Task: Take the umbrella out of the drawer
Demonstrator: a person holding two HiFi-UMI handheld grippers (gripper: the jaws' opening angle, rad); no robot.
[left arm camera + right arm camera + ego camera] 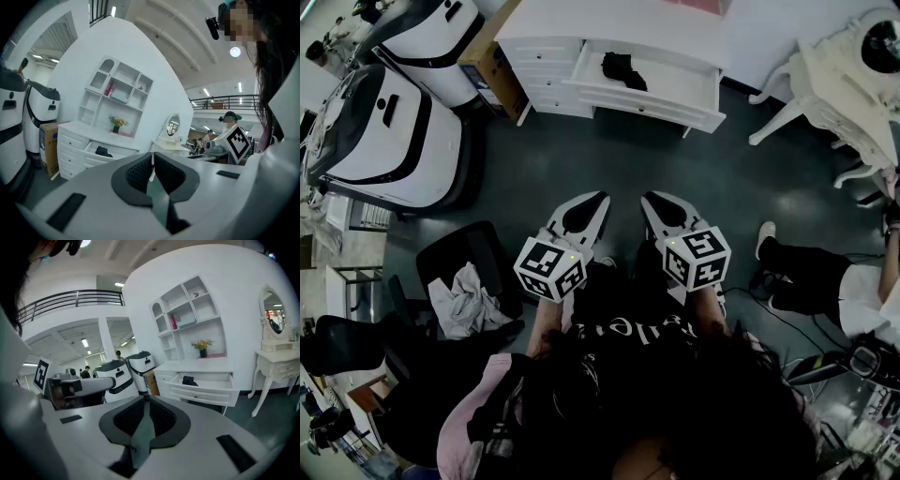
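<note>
Across the dark floor, inside the pulled-out drawer point(649, 105) of the white wooden dresser point(546, 45), the small black folded umbrella point(623, 70) is lying toward the drawer's left end, well apart from both grippers. The left gripper point(602, 197) and the right gripper point(649, 199) are hovering side by side in front of the person, each with its jaws pressed together on nothing.

Arriving with the jaws closed like this would probably be shoving the umbrella deeper instead of gripping it, and a low approach would risk knocking the drawer's raised front wall. The soft folded fabric may also be slipping out of a shallow pinch.

A brown cardboard box point(492, 64) is leaning beside the dresser, white rounded machines with black trim point(394, 141) are standing at the left, and a white ornate dressing table point(830, 94) is crowding the right. A seated person's dark-trousered legs point(802, 272) are reaching toward the walkway, though nothing is standing directly between grippers and drawer.
</note>
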